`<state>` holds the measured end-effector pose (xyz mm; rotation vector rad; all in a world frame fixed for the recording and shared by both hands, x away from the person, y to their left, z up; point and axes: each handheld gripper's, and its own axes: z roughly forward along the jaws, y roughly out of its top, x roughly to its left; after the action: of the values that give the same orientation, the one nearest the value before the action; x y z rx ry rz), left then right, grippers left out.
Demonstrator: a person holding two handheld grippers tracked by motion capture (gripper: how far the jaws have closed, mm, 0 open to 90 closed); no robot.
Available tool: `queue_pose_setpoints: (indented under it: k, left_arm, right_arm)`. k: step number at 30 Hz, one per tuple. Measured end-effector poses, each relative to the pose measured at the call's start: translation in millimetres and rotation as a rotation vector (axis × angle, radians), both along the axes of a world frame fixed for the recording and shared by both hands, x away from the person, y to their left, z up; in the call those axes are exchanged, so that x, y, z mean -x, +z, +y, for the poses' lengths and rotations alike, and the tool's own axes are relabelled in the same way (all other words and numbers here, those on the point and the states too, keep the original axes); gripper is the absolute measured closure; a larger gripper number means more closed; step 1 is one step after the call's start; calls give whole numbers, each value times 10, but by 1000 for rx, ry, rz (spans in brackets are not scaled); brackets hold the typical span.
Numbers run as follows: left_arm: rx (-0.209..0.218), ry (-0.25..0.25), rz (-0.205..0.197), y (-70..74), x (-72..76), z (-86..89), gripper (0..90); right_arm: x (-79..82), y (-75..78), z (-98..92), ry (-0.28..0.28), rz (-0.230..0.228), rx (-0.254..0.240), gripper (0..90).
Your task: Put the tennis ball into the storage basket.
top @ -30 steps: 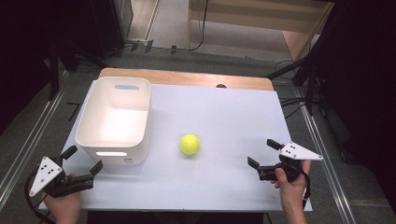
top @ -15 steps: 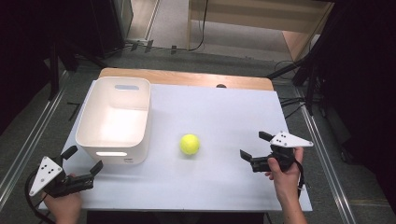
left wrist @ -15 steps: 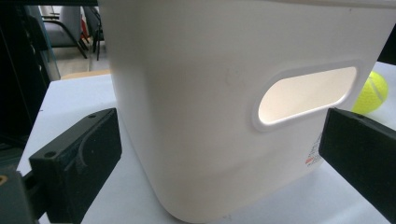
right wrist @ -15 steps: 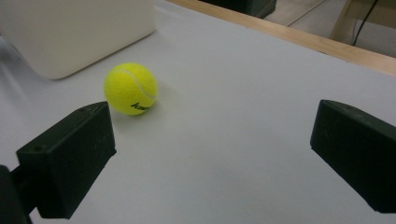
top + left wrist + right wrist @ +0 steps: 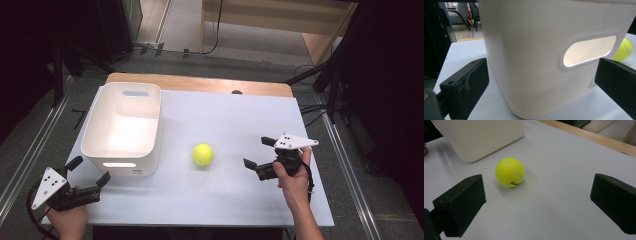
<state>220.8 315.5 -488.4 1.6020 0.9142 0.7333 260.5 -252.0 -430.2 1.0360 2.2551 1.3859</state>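
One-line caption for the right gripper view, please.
Open right hand-held gripper faces a yellow tennis ball near a white bin.

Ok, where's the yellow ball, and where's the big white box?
yellow ball [image 5: 203, 154], high view, middle of its top.
white box [image 5: 107, 162], high view, near wall beside the handle slot.

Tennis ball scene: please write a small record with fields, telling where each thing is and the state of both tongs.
ball: yellow tennis ball lying on the white table, not held
bin: white bin with handle slots, empty inside, to the left of the ball and apart from it
right tongs: right tongs open, aimed at the ball, not touching it
left tongs: left tongs open, near the bin's front corner, holding nothing
ball in bin: no
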Motion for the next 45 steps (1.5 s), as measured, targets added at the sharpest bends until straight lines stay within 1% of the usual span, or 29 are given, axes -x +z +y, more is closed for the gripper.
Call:
queue_pose_setpoints:
  k: [1,4,9,15,20,22,28,30,33,37,40,43,45]
  left_arm:
    - [0,1,1,0,2,2,0]
    - [1,1,1,1,1,6,0]
    - [2,-2,2,2,3,8,0]
    - [3,-3,1,2,4,6,0]
    - [7,-4,0,2,4,6,0]
    - [6,-4,1,1,4,6,0]
    - [5,-5,1,1,5,6,0]
    - [8,-4,1,1,6,8,0]
    - [8,-5,1,2,6,11,0]
    - [8,-5,1,1,6,8,0]
    - [8,-5,1,1,7,8,0]
    - [7,-5,1,1,4,7,0]
    - [4,-5,2,2,4,7,0]
  right_arm:
    - [0,0,0,0,0,0,0]
    - [-41,-5,33,25,15,-15,0]
    - [-83,3,125,38,23,18,0]
    - [-123,20,180,57,28,21,0]
    - [-190,15,277,76,46,56,0]
    - [-214,16,314,86,50,63,0]
    - [-288,-14,467,109,84,95,0]
    - [-308,-23,505,114,86,108,0]
    - [-338,-24,562,121,95,107,0]
    - [-384,-8,627,129,95,121,0]
    - [-417,1,679,132,100,141,0]
    - [-448,6,723,139,113,149,0]
    - [-471,7,753,148,120,166,0]
